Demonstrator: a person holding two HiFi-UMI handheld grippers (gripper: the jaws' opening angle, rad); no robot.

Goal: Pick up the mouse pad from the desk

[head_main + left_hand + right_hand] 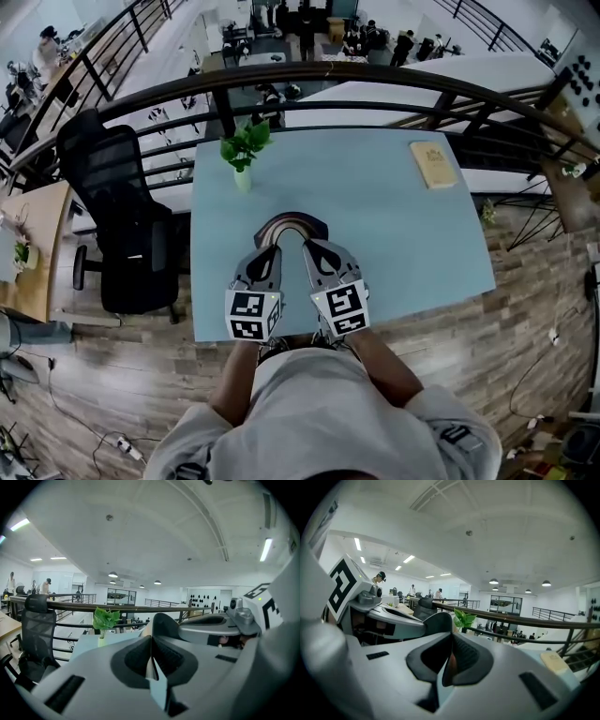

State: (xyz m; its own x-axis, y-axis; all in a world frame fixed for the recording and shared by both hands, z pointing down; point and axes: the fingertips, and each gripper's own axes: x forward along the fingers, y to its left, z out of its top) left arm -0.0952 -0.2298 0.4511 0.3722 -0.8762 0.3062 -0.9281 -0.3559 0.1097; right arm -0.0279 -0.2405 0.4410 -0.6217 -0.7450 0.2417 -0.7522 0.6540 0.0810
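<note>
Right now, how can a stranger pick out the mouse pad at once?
Look at the light blue desk, then its near edge, where the left gripper and right gripper are. The mouse pad, pinched by both, is the dark sheet bent into an arch, unlike the plant and tan book.

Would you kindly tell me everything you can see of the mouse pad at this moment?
The thin, flexible mouse pad is bent into an arch. Its outer face is dark, with brownish and pale bands along the curve. The grey left tongs and the grey right tongs each clamp one end. It seems to hang clear of the light blue desk, touching only the tongs.
</note>
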